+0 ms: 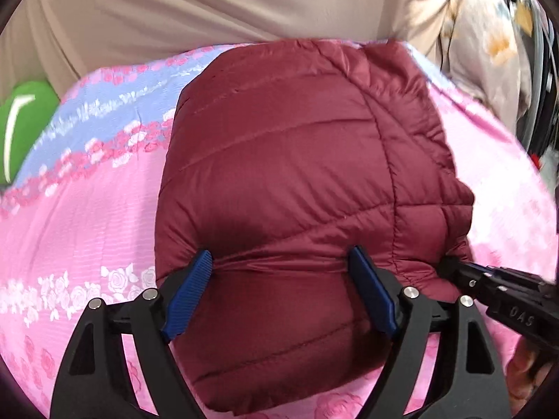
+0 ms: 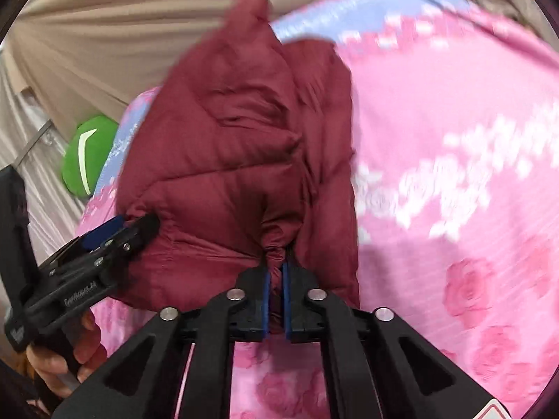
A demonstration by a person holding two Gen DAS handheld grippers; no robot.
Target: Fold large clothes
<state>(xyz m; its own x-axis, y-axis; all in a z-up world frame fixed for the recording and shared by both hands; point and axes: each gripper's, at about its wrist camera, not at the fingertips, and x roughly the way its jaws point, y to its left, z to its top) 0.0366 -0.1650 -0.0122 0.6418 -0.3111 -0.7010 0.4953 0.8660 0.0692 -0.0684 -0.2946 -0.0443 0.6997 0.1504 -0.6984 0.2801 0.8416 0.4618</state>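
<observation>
A dark red quilted puffer jacket (image 1: 297, 160) lies bunched on a pink rose-patterned bedspread (image 1: 77, 230). My left gripper (image 1: 281, 262) is open, its blue pads wide apart with the jacket's near fold between them. My right gripper (image 2: 276, 269) is shut on a pinched edge of the jacket (image 2: 223, 146), which rises in a peak beyond it. The right gripper also shows in the left wrist view (image 1: 450, 267) at the jacket's right edge. The left gripper shows in the right wrist view (image 2: 139, 227) at the jacket's left edge.
The bedspread (image 2: 454, 174) has a lilac band at its far side. A green cushion (image 1: 24, 129) lies at the far left, also in the right wrist view (image 2: 87, 157). Beige fabric (image 1: 209, 7) runs behind the bed. A floral quilt (image 1: 489, 42) is heaped at the far right.
</observation>
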